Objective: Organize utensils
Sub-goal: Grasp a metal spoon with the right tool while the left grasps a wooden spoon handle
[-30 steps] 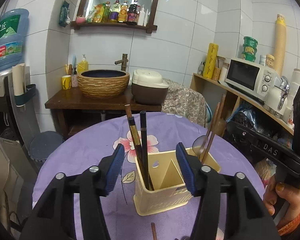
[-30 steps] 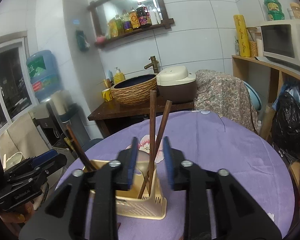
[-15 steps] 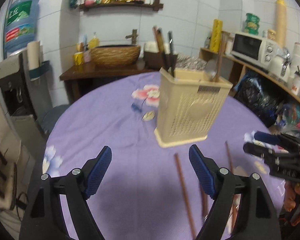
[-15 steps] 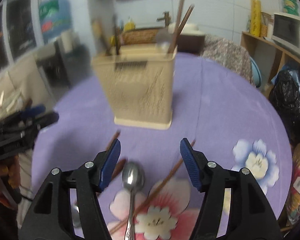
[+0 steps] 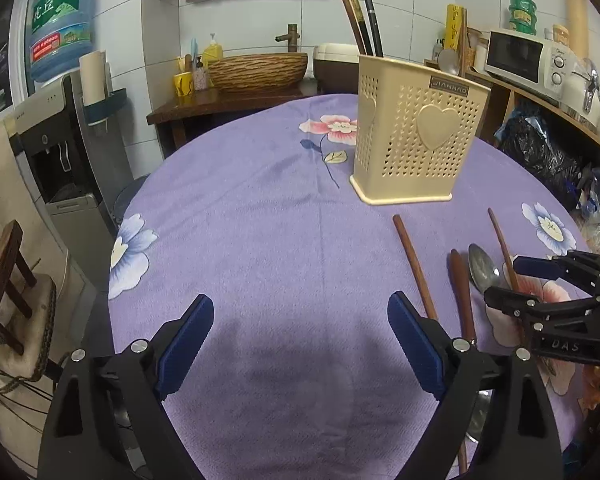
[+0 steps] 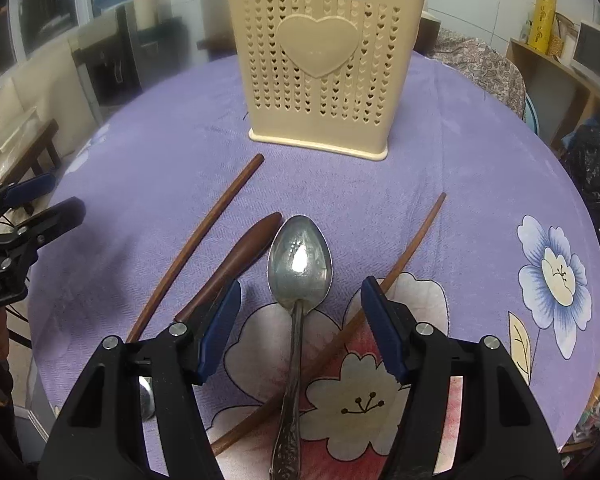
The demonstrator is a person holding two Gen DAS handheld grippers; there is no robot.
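Lying loose near the table's [image 6: 440, 128] front edge: two chopsticks [image 6: 204, 240], one metal spoon [image 6: 300, 258], one wooden spoon [image 6: 240, 256], handles cut off. Left gripper [image 5: 300, 344] jaws opening on nothing; right gripper [image 6: 300, 320] jaws apart, astride the metal spoon.

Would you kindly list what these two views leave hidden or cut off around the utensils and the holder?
- Metal spoon: right wrist view, handle end cut off by the bottom edge.
- Utensil holder: both views, its perforated wall hides the lower parts of the chopsticks standing inside.
- Wooden spoon: right wrist view, its handle runs under the right hand-held gripper.
- Left hand-held gripper: jaws opening over bare tablecloth.
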